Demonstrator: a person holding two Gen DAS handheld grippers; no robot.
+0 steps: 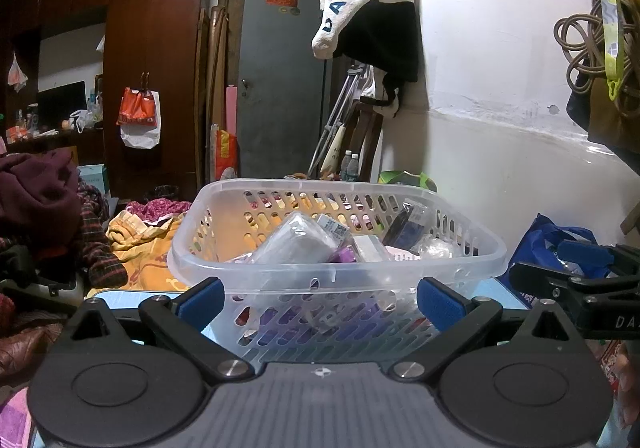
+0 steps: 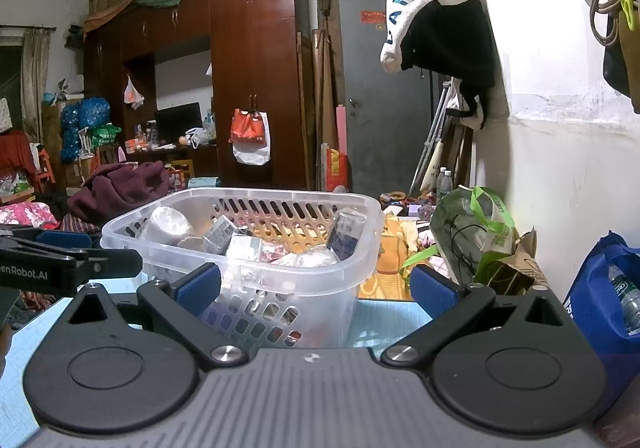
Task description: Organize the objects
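Observation:
A clear plastic basket [image 1: 224,272] with slotted walls stands on a light blue mat [image 2: 380,320], directly ahead in both wrist views. It holds several small packets and boxes, among them a grey wrapped bundle [image 1: 296,240] and a dark blue packet [image 1: 406,228]. My left gripper [image 1: 320,302] is open, its blue pads apart just in front of the basket's near wall, nothing between them. My right gripper [image 2: 316,288] is open too, facing the basket [image 2: 360,244] from its right corner. Each gripper shows at the edge of the other's view.
Piled clothes [image 1: 136,244] lie left of the basket. A blue bag with a bottle [image 2: 608,288] and a green-handled bag [image 2: 476,232] sit to the right by the white wall. A wardrobe [image 2: 256,68] and grey door [image 1: 280,88] stand behind.

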